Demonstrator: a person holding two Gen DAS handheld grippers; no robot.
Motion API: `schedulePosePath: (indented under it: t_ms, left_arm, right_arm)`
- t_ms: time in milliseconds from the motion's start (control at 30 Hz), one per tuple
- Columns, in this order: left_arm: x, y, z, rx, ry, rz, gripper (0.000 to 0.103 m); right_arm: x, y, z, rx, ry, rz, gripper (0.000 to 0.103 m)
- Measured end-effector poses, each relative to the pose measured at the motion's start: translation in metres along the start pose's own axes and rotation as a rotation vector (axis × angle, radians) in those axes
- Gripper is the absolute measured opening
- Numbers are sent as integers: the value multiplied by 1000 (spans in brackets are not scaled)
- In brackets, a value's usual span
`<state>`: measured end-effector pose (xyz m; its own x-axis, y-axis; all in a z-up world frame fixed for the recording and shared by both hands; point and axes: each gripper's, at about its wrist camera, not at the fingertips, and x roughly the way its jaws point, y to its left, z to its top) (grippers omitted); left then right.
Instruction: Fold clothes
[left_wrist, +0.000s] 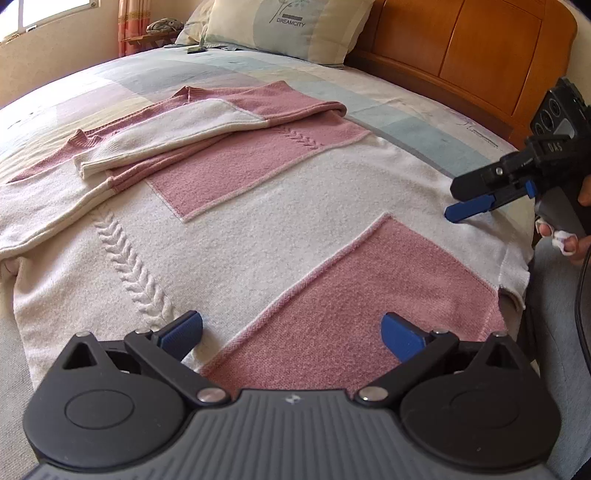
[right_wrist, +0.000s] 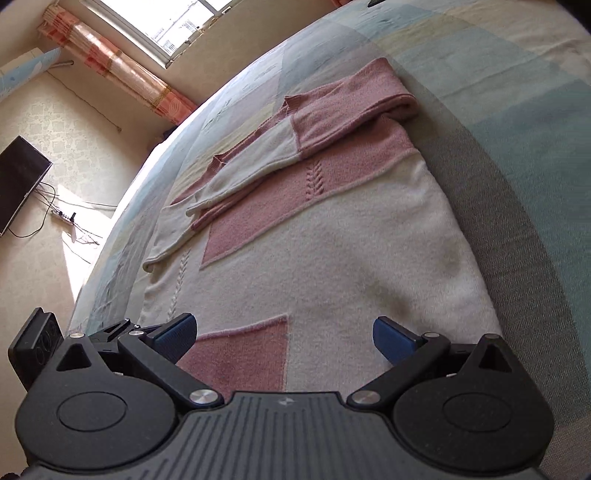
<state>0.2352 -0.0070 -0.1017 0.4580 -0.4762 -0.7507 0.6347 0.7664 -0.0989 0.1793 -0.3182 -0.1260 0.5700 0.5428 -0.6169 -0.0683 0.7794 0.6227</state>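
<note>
Sweater (left_wrist: 258, 236) flat on bed (left_wrist: 424, 122), sleeves folded in at 11 o'clock. Left hand-held gripper (left_wrist: 291, 332) and right hand-held gripper (right_wrist: 284, 334) both wide, over hem.

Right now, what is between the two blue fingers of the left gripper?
Only sweater. The left gripper is open, and the left wrist view shows a pink patch and white knit in the gap.

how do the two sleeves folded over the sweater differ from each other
The cream-and-pink upper sleeve lies on top; the mostly pink lower sleeve sits beneath it, showing only as a strip. The upper sleeve ends in a cream ribbed cuff; the lower one's pink ribbed cuff lies nearer the left gripper. Both are knitted, folded across the chest of the pink and cream patchwork sweater, and run the same diagonal.
</note>
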Motion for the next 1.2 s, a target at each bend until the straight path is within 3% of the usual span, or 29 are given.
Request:
schedulePosePath:
  t_ms: [100, 233, 367, 467, 600, 833, 1067, 1200]
  left_arm:
    - [1, 0, 0, -4, -1, 0, 102]
    - [1, 10, 1, -63, -16, -34, 102]
    - [-5, 21, -9, -141, -92, -82, 102]
    - [-7, 20, -20, -96, -146, -91, 102]
    - [-7, 7, -24, -72, -153, -22, 102]
    - [-31, -25, -24, -181, -91, 150, 102]
    - [-35, -58, -40, -219, -39, 164, 102]
    - [-43, -65, -55, -278, -55, 185, 102]
  right_arm:
    - [-7, -9, -33, 34, -81, -8, 103]
    - [-12, -14, -46, 100, -172, 3, 103]
    - [-10, -12, -43, 121, -174, -22, 103]
    - [-8, -7, -43, 80, -161, -45, 103]
    - [-8, -9, -42, 52, -144, -29, 103]
    - [-16, -35, -40, 130, -147, 115, 103]
    - [-13, -25, -46, 59, -163, 87, 103]
    - [-15, -29, -48, 27, -161, 115, 103]
